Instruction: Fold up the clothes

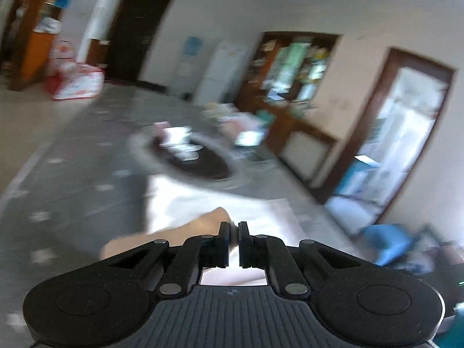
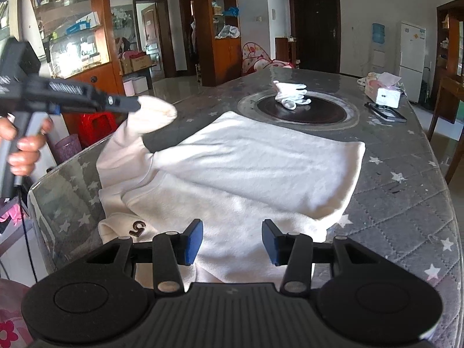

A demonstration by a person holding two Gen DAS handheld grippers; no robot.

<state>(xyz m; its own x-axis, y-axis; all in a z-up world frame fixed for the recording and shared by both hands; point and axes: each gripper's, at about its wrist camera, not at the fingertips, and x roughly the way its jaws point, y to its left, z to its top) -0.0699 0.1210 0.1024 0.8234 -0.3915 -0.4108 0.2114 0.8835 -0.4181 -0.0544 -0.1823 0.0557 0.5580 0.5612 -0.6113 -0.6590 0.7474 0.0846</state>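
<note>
- You face one cream fleece sweatshirt [image 2: 249, 168] on one grey star-quilted table [image 2: 406, 203].
- Your left gripper [image 1: 234, 230] clenches its sleeve cuff [image 2: 158, 110].
- Your right gripper [image 2: 232, 239] stands part-open, grasping nothing.

The only thing that can be read is a dark number 5 [image 2: 138, 228], seen upside down on the near left part of the white sweatshirt [image 2: 246, 168] lying on the table. Packaging on the shelves and the tissue box [image 2: 382, 91] is too small or blurred to read.
</note>
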